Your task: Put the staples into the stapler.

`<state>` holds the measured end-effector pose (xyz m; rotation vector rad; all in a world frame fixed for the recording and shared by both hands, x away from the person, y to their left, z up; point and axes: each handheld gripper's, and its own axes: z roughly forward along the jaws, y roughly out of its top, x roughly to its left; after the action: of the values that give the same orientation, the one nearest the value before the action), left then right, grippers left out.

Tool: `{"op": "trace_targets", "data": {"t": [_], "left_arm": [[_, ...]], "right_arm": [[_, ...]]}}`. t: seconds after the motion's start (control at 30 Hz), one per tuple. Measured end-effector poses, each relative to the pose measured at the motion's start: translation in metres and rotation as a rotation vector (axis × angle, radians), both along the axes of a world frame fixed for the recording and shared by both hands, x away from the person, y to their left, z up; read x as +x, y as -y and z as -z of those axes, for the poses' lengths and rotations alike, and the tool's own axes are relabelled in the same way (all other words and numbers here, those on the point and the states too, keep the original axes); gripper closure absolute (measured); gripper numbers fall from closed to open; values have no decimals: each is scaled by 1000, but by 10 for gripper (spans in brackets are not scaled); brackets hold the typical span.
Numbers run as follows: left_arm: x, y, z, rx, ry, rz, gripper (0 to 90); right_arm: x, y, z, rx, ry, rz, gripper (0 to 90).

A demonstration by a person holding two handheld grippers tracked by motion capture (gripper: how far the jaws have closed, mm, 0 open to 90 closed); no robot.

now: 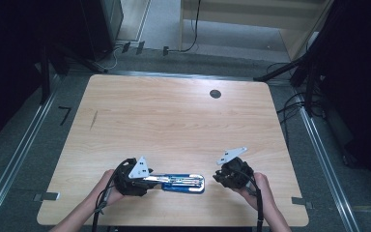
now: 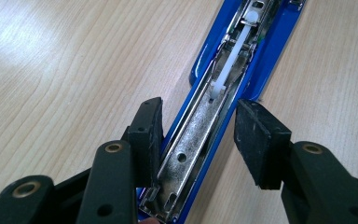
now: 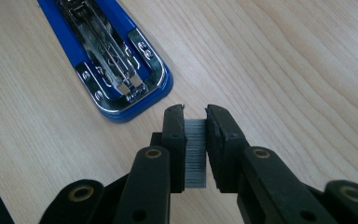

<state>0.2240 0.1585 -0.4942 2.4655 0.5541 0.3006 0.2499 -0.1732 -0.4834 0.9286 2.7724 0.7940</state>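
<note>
Loading step: the right gripper [image 3: 196,122], clamped on a staple strip [image 3: 196,154], must lower it into the opened blue stapler [image 2: 200,126], whose near-left end the left gripper [image 2: 198,140] straddles, jaws apart.

table [image 1: 174,111]: I see pale wood grain, rounded corners | far side: dark round grommet hole [image 1: 215,94] | near edge, centre: I see an opened blue stapler [image 1: 183,182] lying flat on it
</note>
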Motion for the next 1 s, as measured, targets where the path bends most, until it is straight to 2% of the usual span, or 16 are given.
{"op": "trace_targets", "data": {"t": [0.4, 0.57, 1.0], "left_arm": [[0, -1, 1, -15, -1, -2, 537], [1, -2, 1, -18, -2, 2, 537], [2, -2, 2, -21, -4, 14, 538]], "right_arm": [[5, -9, -3, 14, 16, -11, 791], [6, -15, -7, 39, 61, -33, 791], [13, -28, -11, 66, 103, -88, 793]]}}
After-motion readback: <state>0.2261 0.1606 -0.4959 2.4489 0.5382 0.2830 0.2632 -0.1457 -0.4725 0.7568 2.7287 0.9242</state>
